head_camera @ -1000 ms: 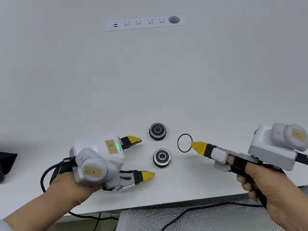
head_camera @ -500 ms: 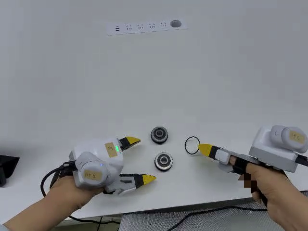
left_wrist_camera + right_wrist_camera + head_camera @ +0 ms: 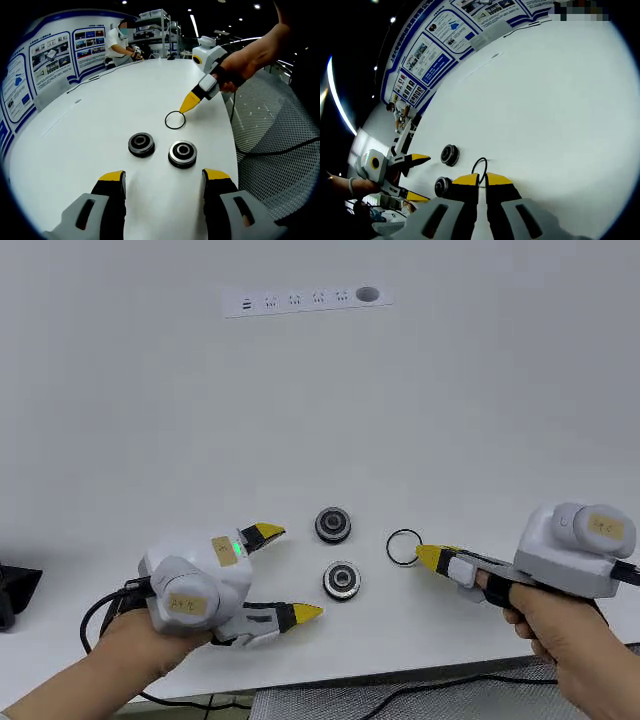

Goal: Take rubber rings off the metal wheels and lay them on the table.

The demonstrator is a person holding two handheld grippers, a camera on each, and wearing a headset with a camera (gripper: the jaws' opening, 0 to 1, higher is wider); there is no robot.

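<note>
Two metal wheels lie on the white table. The far wheel has a dark rim; the near wheel shows a bare silver rim. To their right a thin black rubber ring lies low over the table. My right gripper is shut on the ring's near edge. My left gripper stands open just left of the wheels, nothing between its fingers.
A white power strip lies at the table's far side. A black object sits at the left edge, and a cable trails from my left hand. The table's front edge runs just below both hands.
My right gripper has drawn back to the right with the ring, widening the gap to the wheels. The left gripper has barely shifted. The camera has tilted a little.
</note>
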